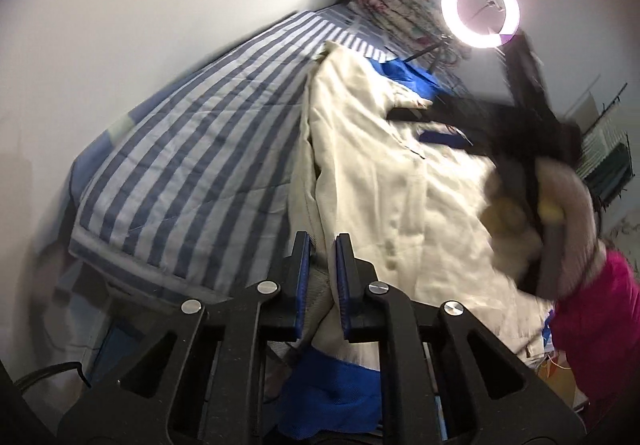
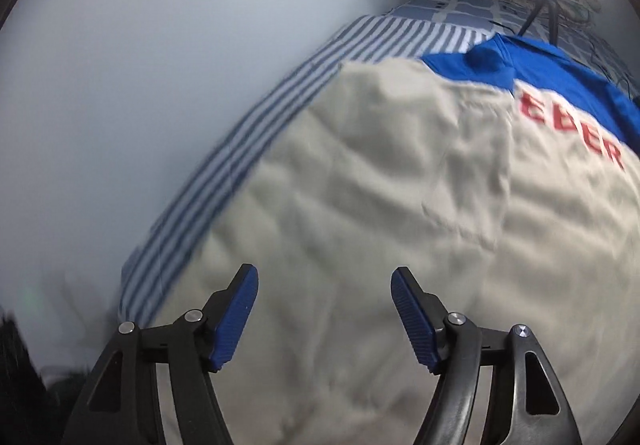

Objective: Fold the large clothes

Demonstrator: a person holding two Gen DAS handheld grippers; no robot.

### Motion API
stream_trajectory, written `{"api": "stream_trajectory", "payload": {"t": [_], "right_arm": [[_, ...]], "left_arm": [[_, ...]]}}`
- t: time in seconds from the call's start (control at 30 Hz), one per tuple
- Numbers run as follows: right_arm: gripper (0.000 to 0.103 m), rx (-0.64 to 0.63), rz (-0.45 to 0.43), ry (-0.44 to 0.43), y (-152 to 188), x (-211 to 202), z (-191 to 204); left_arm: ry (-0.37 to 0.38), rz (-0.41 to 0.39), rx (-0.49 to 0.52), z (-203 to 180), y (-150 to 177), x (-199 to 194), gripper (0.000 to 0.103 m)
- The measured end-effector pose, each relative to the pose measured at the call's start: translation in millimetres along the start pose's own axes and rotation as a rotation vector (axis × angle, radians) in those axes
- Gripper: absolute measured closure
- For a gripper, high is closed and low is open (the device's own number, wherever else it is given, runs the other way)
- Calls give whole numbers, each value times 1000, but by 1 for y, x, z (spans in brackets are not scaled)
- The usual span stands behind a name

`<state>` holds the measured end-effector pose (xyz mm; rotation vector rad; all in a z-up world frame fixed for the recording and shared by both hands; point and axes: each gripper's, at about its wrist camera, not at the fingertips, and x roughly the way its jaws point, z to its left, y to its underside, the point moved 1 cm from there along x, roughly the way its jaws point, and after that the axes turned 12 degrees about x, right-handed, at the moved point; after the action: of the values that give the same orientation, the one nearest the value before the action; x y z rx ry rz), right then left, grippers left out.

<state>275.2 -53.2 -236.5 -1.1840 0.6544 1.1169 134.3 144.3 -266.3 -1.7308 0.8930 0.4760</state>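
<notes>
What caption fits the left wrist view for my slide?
Left gripper shut on the hem of a beige-and-blue jacket lying on a striped bedsheet, ring light behind.

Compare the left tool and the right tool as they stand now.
The left tool is shut on a fold of the beige garment; the right tool stands wide open, holding nothing. The left pinches the garment's edge near the striped sheet; the right hovers over its flat middle. Both have blue pads.
</notes>
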Motion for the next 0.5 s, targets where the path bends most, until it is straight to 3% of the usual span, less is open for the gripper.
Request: {"api": "stream_trajectory", "payload": {"t": [0.17,0.37,0.47,0.5], "right_arm": [[31,31,61,18,-35,35,32],[32,-84,119,182,-40,87,72],[48,-121,147,275,-34,106,79],[63,-125,157,302,-31,109,79]], "left_arm": [[30,-2,3,-6,-3,1,97],[44,6,9,-15,-5,9,99],[47,12,18,-20,-6,13,100],[49,15,23,-20,-6,13,100]]}}
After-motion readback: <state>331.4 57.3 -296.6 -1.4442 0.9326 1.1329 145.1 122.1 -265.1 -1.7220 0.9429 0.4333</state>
